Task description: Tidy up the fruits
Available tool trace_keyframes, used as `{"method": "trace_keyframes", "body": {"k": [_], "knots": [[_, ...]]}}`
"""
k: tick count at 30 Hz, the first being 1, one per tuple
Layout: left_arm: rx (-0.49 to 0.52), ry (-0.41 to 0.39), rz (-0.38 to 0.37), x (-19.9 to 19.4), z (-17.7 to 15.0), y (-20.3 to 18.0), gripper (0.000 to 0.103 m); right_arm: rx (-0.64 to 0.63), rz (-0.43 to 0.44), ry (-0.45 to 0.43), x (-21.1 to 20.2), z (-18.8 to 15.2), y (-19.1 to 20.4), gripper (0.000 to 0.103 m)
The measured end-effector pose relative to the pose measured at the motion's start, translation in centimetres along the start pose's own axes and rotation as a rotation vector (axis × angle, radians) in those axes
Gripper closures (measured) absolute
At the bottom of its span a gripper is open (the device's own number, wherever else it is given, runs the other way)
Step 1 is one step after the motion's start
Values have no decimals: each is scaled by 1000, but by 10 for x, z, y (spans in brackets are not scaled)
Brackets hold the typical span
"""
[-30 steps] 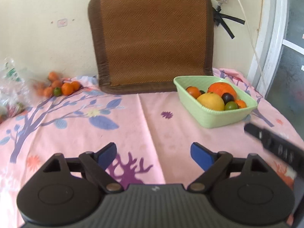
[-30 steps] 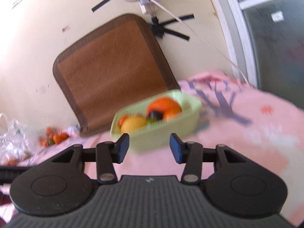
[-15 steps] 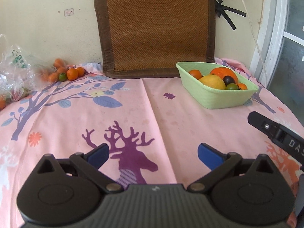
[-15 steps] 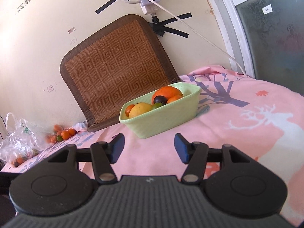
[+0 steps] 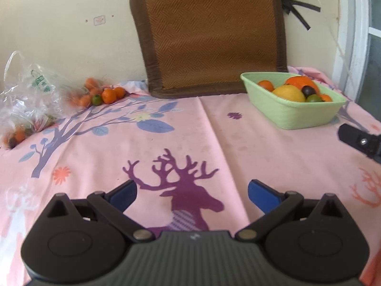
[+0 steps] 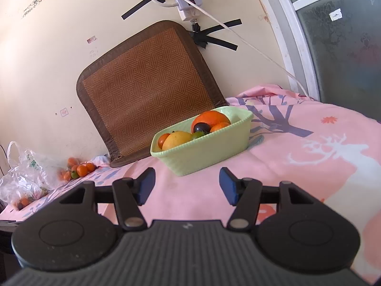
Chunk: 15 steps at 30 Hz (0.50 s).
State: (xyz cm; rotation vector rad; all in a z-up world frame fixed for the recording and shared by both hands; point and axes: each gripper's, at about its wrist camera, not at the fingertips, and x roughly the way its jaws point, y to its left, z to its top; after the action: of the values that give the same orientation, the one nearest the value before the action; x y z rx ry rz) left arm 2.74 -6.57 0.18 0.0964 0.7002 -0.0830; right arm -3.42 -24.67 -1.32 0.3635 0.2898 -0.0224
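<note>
A pale green basket (image 5: pixel 297 116) (image 6: pixel 209 150) sits at the back right of the pink tablecloth and holds several fruits: a big orange (image 6: pixel 209 119), a yellow one (image 6: pixel 177 139), a dark plum (image 6: pixel 201 127) and small ones. A pile of small oranges with one green fruit (image 5: pixel 102 95) (image 6: pixel 78 169) lies at the back left by the wall. My left gripper (image 5: pixel 191 193) is open and empty, low over the deer print. My right gripper (image 6: pixel 187 186) is open and empty, a short way in front of the basket; its finger (image 5: pixel 357 140) shows at the right edge of the left wrist view.
A clear plastic bag (image 5: pixel 26 100) (image 6: pixel 23 181) with more small fruit lies at the far left. A brown woven mat (image 5: pixel 209 33) leans on the wall behind the table. A power strip and cable (image 6: pixel 188 2) hang on the wall; a window frame stands right.
Both grippers have pulled back from the basket, and the left one has dropped lower over the cloth, so more cloth shows in front of them. The right gripper's jaws have opened wider. The fruits have not moved.
</note>
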Motion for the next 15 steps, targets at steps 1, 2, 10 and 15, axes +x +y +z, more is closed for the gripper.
{"method": "trace_keyframes", "body": {"k": [1,2,10,15], "knots": [[-7,12,3,3,-1,1,0,-1,-1,-4,0,0,0,36],[-13,24,6,7,-2,3,0,-2,-3,-7,0,0,0,36],[-14,16,6,11,-8,4,0,-23,-15,-12,1,-1,4,36],[-11,12,7,10,-8,4,0,-20,-17,-10,1,-1,4,29]]}}
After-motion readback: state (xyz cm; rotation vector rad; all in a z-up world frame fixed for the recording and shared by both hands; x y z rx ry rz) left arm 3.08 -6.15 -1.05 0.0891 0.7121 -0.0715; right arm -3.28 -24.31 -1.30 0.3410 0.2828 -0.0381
